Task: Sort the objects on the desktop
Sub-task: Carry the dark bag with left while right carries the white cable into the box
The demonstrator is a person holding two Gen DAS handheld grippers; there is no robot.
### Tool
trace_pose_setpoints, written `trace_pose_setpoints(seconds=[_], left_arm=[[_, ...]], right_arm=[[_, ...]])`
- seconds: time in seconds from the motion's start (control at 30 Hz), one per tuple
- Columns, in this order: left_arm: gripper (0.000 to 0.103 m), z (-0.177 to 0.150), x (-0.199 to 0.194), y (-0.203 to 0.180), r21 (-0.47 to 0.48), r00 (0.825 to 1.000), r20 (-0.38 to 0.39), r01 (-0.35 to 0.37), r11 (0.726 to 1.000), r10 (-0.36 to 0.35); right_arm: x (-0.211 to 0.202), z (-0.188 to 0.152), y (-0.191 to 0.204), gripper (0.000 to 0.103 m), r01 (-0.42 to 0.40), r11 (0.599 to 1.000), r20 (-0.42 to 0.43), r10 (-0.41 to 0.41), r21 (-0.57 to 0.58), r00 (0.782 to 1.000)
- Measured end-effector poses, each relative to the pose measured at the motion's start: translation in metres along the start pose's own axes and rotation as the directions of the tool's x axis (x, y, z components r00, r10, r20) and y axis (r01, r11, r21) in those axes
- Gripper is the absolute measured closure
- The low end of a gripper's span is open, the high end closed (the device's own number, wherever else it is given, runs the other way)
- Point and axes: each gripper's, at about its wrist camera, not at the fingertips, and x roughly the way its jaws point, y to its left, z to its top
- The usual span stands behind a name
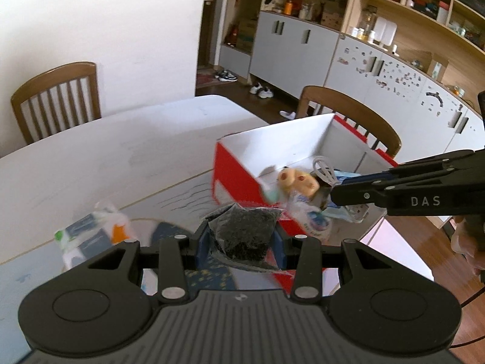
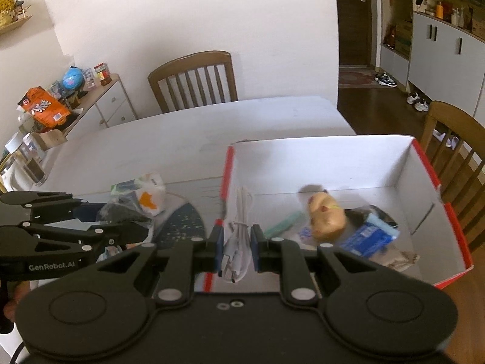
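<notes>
My left gripper (image 1: pixel 241 242) is shut on a clear bag of black grains (image 1: pixel 242 230), held above the table just left of the red and white box (image 1: pixel 233 166). It also shows in the right wrist view (image 2: pixel 121 230). My right gripper (image 2: pixel 237 248) is shut on a coiled white cable (image 2: pixel 238 230), held over the box's left wall (image 2: pixel 225 182). In the left wrist view it reaches over the box (image 1: pixel 336 191). Inside the box lie a tan plush toy (image 2: pixel 326 215), a blue packet (image 2: pixel 368 236) and a green stick (image 2: pixel 282 226).
A white, orange and green plastic packet (image 2: pixel 145 194) lies on the table left of the box, next to a dark blue patterned mat (image 2: pixel 182 227). Wooden chairs stand at the far side (image 2: pixel 194 79) and right (image 2: pixel 454 139). A cluttered sideboard (image 2: pixel 60 103) is at far left.
</notes>
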Motion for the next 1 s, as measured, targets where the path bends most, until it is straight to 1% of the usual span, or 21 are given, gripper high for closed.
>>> trace_pose_setpoints(seconds=[0.37, 0.63, 0.8, 0.93, 1.0], left_arm=[[0.063, 0.023, 0.037, -0.040, 0.045, 1.000, -0.012, 0.015, 0.999, -0.015], [0.063, 0.040, 0.068, -0.062, 0.094, 0.999, -0.043, -0.009, 0.996, 0.013], [0.063, 0.052, 0.093, -0.069, 0.113, 0.994, -0.097, -0.032, 0.993, 0.043], [0.063, 0.061, 0.115, -0.073, 0.136, 0.985, -0.157, -0.047, 0.990, 0.068], [0.063, 0.063, 0.124, -0.074, 0.149, 0.981, -0.175, -0.059, 0.987, 0.085]], right_arm=[[-0.003, 0.006, -0.049, 0.085, 0.012, 1.000, -0.008, -0.012, 0.005, 1.000], [0.004, 0.010, -0.082, 0.085, 0.016, 1.000, -0.026, -0.016, 0.006, 1.000], [0.009, 0.015, -0.098, 0.085, 0.013, 1.000, -0.033, -0.013, 0.004, 0.999], [0.016, 0.019, -0.109, 0.085, 0.014, 1.000, -0.040, -0.014, 0.003, 0.999], [0.020, 0.021, -0.113, 0.085, 0.014, 1.000, -0.044, -0.014, -0.001, 0.999]])
